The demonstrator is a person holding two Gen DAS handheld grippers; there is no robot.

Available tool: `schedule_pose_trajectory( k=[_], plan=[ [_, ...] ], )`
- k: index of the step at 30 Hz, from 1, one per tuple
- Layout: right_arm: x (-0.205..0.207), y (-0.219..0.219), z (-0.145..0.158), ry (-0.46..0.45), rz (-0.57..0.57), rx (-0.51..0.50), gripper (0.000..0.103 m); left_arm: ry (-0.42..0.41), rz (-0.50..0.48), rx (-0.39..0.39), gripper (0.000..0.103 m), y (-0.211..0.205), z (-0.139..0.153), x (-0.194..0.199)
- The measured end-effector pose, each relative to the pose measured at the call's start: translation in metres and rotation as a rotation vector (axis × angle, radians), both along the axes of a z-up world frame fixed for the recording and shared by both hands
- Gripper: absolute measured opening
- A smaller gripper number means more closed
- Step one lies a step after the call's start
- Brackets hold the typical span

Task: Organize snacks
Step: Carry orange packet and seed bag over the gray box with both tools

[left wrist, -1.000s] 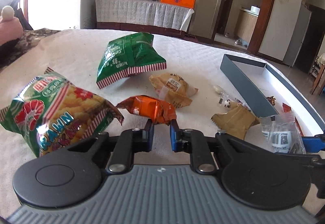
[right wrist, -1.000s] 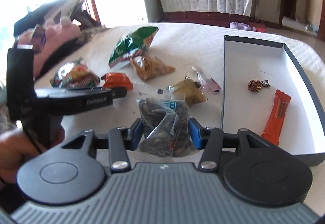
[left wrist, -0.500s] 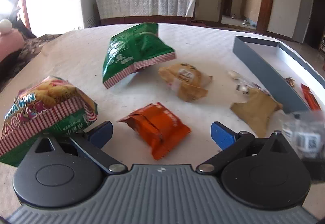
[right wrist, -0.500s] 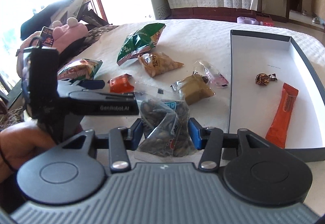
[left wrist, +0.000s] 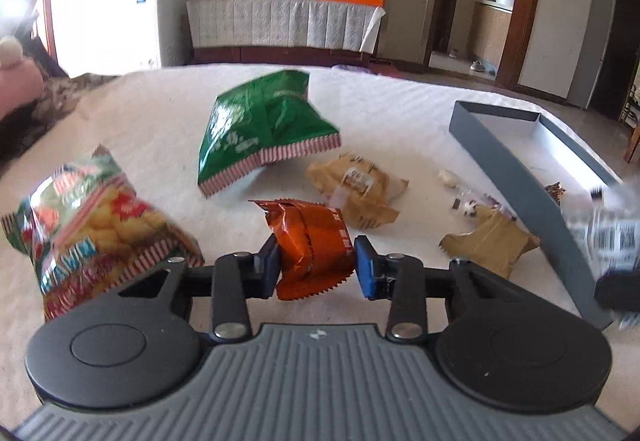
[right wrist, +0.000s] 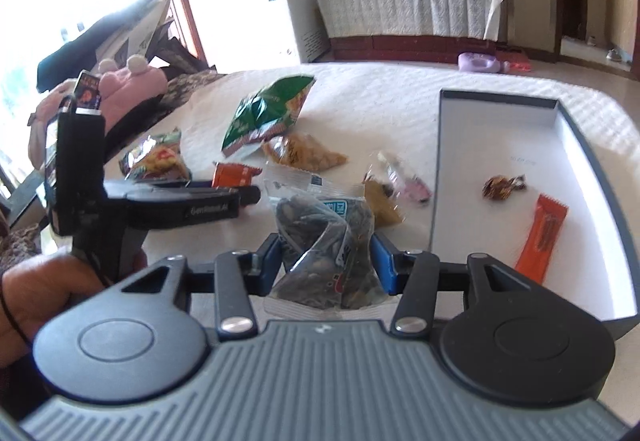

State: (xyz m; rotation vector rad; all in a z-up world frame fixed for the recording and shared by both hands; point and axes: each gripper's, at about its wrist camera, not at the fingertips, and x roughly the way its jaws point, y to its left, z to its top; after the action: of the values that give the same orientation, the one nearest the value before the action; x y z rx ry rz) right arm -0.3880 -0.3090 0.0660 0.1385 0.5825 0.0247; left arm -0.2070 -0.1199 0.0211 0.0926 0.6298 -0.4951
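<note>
An orange snack packet stands crumpled between the blue pads of my left gripper. The jaws are closing and both pads touch its sides. From the right wrist view the left gripper reaches over the white cloth, a hand on its handle. My right gripper is shut on a clear bag of dark seeds, held beside the near left corner of the grey box. That bag shows blurred at the right edge of the left wrist view.
On the white cloth lie a green bag, a prawn cracker bag, two tan packets and a small clear packet. Inside the box are a wrapped candy and an orange bar.
The left jaws went from shut to wide open around the flat orange packet, then closed in on it, crumpling it upright. The right gripper keeps its seed bag, hardly moved.
</note>
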Motion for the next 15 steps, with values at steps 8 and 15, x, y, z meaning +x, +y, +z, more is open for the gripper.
schedule_pose_trajectory(
  k=[8, 15],
  plan=[
    [0.010, -0.010, 0.014, -0.066, -0.048, -0.010, 0.051, -0.058, -0.037, 0.014, 0.043, -0.020, 0.029, -0.005],
    [0.007, -0.015, 0.013, -0.088, -0.048, 0.002, 0.051, -0.087, -0.063, 0.021, 0.044, -0.040, 0.040, -0.008]
  ],
)
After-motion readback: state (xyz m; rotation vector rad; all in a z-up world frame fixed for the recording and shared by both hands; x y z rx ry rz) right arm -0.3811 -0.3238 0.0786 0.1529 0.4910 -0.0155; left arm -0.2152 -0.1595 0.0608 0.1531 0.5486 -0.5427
